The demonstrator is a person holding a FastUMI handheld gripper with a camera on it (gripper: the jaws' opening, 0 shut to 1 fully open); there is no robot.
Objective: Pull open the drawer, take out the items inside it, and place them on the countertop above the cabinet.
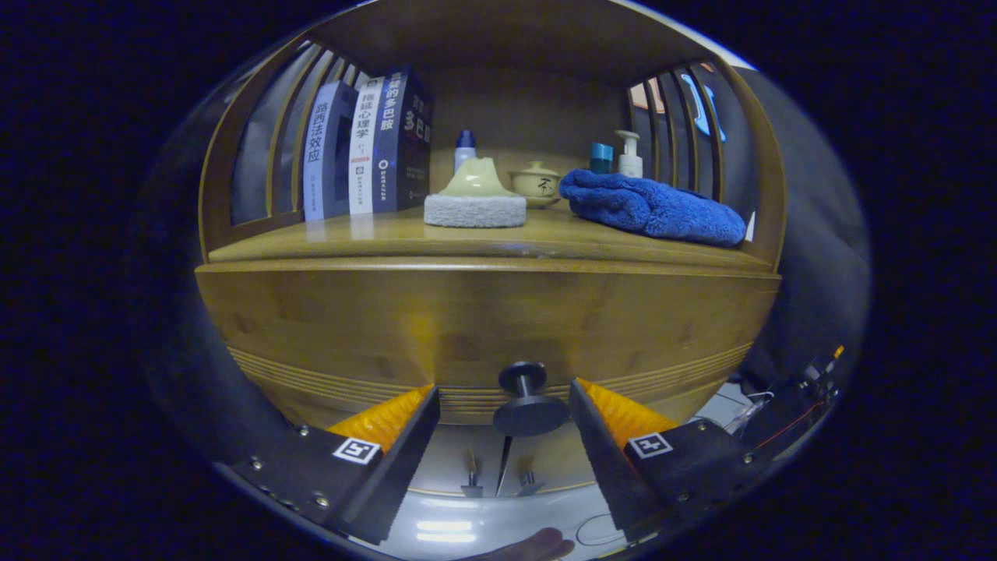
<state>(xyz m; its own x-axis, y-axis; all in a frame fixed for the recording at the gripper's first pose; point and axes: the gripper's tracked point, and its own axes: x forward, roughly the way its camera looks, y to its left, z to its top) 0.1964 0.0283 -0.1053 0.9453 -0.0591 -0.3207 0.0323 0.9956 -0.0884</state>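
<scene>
My gripper (503, 405): fingers spread wide, holding nothing; one finger sits at 9 o'clock of the knob, the other at 3 o'clock, each with a clear gap to it.
Drawer knob (528, 403): a dark round knob on a short stem, between my fingertips and a touch nearer the right one; neither finger touches it.
Drawer (483, 327): the wooden front stands straight ahead at 12 o'clock from my fingers, closed, with grooved lines along its lower part.
Countertop (389, 234): the wooden shelf surface above the drawer, at 12 o'clock beyond the knob.
Books (366, 148): standing upright at the countertop's 10 o'clock side, against the slatted side panel.
Sponge (475, 210): a pale round pad at 12 o'clock on the countertop, with a cream cone-shaped piece (475, 179) on top of it.
Lidded cup (534, 184): just behind and right of the sponge.
Blue towel (650, 206): bunched at 1 o'clock on the countertop, near the right side panel.
Bottles: a blue-capped one (465, 148) behind the sponge; a teal-capped one (600, 157) and a pump bottle (629, 156) behind the towel.
Contents of the drawer: cannot tell, the front hides them.
</scene>
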